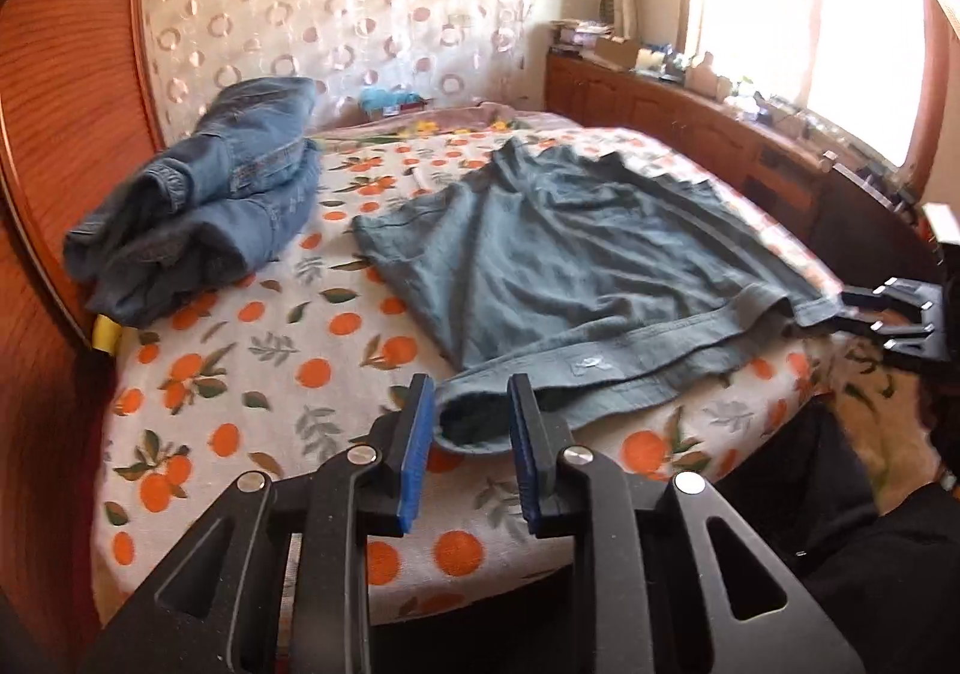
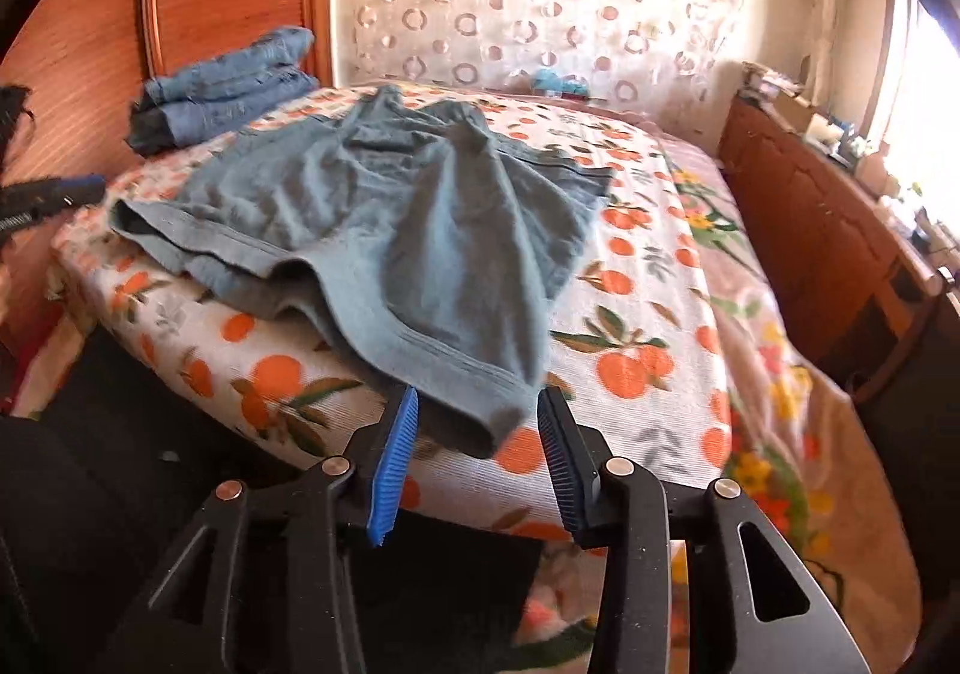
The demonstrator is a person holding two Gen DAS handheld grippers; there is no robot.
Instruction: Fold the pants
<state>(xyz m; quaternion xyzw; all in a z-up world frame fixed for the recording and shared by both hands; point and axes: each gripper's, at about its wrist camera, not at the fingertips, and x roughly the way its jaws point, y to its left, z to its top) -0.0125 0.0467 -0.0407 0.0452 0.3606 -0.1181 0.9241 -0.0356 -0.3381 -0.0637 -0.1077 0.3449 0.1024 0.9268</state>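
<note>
Pants (image 1: 576, 254): spread flat on the bed (image 1: 252, 386), near edge, unfolded.
Jeans (image 1: 204, 206): folded at far corner.
Left gripper (image 1: 471, 452): jaws apart, hem between, unpinched.
Right gripper (image 2: 474, 458): jaws wide, released.

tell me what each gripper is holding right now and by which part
Nothing is held. The left gripper and right gripper are both open, each straddling a waistband corner of the grey-green pants without pressing it.

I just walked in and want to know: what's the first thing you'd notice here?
A bedsheet covered in bright oranges, with grey-green pants spread across its middle. Folded blue jeans are stacked at the far corner by the wooden headboard. Each gripper, left gripper and right gripper, stands open at a near corner of the pants.
</note>
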